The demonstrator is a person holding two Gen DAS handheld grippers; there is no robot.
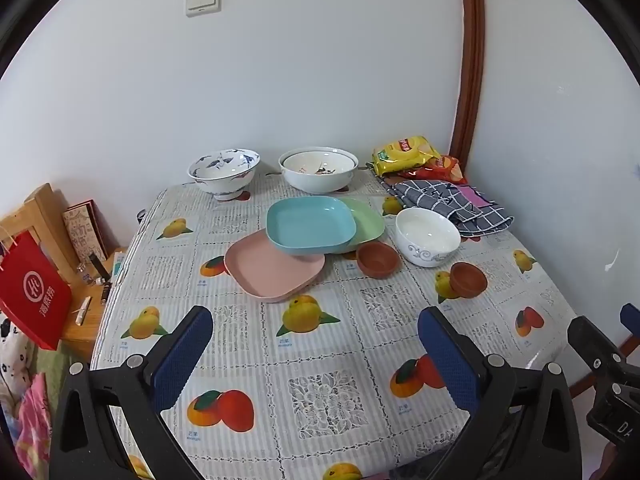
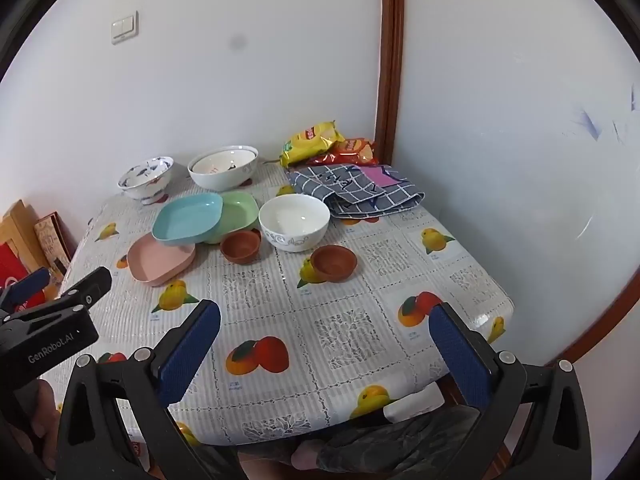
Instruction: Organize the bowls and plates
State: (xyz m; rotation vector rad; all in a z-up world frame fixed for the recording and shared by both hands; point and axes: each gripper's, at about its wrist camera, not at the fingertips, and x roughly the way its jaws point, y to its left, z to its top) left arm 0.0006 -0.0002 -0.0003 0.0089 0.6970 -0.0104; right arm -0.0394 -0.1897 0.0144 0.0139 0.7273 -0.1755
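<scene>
Blue-padded jaws of left gripper (image 1: 316, 344) and right gripper (image 2: 326, 336) gape wide, empty.

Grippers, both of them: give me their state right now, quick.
Left gripper: open, holding nothing, above the table.
Right gripper: open, holding nothing, above the table.

blue plate (image 1: 310, 222), pink plate (image 1: 272, 270), fruit-print tablecloth (image 1: 320, 360)

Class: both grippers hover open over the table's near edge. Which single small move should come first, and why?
Probably reach the open left gripper toward the blue plate: it lies on top, overlapping the pink plate and green plate, so it must shift first.
</scene>
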